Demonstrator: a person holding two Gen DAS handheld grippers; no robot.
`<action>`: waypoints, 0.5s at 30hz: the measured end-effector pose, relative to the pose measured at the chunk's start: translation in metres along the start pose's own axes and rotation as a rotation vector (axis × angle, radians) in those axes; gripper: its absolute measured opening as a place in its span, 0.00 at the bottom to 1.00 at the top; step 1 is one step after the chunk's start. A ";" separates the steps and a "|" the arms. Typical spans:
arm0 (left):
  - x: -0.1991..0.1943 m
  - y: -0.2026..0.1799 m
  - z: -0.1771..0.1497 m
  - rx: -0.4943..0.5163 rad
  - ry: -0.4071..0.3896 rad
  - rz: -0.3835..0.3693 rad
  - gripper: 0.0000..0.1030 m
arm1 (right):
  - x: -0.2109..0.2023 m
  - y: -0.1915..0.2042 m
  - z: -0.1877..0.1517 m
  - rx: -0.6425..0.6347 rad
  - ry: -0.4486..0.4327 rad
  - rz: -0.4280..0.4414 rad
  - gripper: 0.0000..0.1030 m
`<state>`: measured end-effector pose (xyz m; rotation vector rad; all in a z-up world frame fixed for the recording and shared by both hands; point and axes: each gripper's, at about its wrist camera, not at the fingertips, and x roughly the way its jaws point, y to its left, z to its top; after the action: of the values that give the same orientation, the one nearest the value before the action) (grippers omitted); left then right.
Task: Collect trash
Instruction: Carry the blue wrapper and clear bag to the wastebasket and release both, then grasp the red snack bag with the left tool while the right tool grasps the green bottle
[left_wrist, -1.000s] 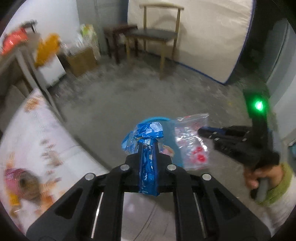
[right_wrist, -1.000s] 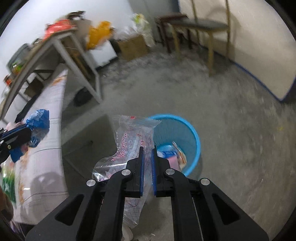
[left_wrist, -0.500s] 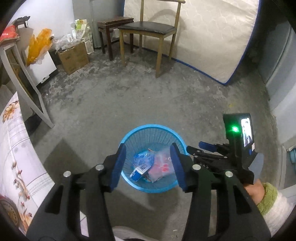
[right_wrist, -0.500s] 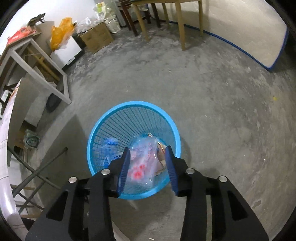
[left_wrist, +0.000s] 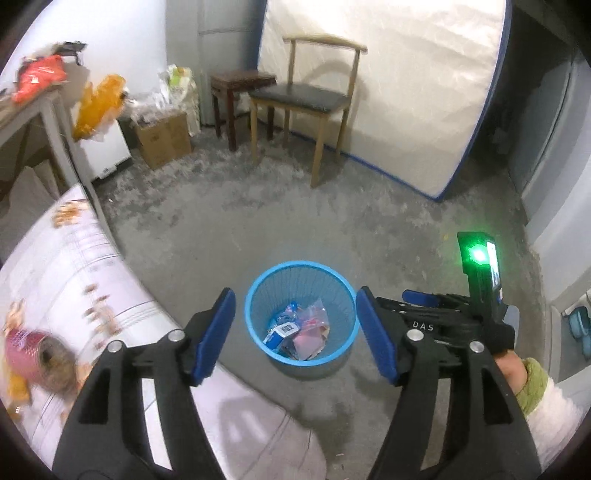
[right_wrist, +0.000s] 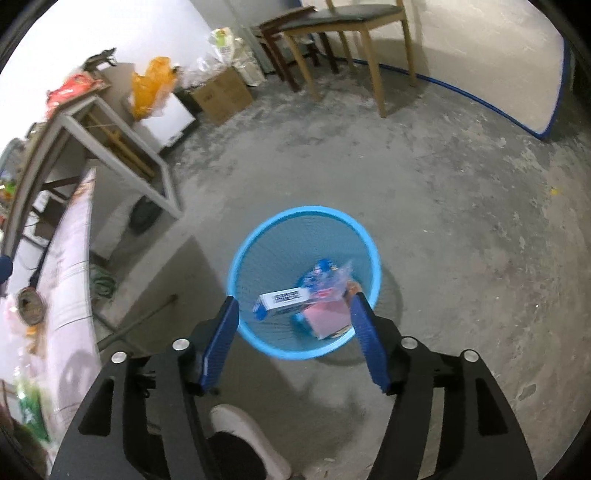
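Both wrappers have dropped: the left gripper (left_wrist: 295, 328) and right gripper (right_wrist: 291, 339) have just been opening, jaws now wide with nothing between. Below them, the 2 wrappers (right_wrist: 310, 291) lie inside the round blue mesh basket (left_wrist: 255, 295); more tabletop trash likely follows.

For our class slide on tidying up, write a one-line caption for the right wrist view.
Open right claw above the blue basket on the concrete floor, wrappers lying inside.
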<state>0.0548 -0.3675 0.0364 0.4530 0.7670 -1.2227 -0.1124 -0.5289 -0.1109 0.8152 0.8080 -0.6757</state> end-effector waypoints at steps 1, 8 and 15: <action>-0.015 0.003 -0.005 -0.012 -0.021 0.010 0.66 | -0.008 0.007 -0.003 -0.006 0.005 0.014 0.63; -0.129 0.048 -0.058 -0.113 -0.157 0.136 0.72 | -0.047 0.069 -0.022 -0.083 0.018 0.134 0.69; -0.237 0.126 -0.150 -0.357 -0.224 0.419 0.72 | -0.070 0.166 -0.043 -0.251 0.038 0.265 0.74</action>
<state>0.0995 -0.0700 0.0982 0.1652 0.6399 -0.7111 -0.0351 -0.3921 -0.0118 0.6923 0.7841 -0.3173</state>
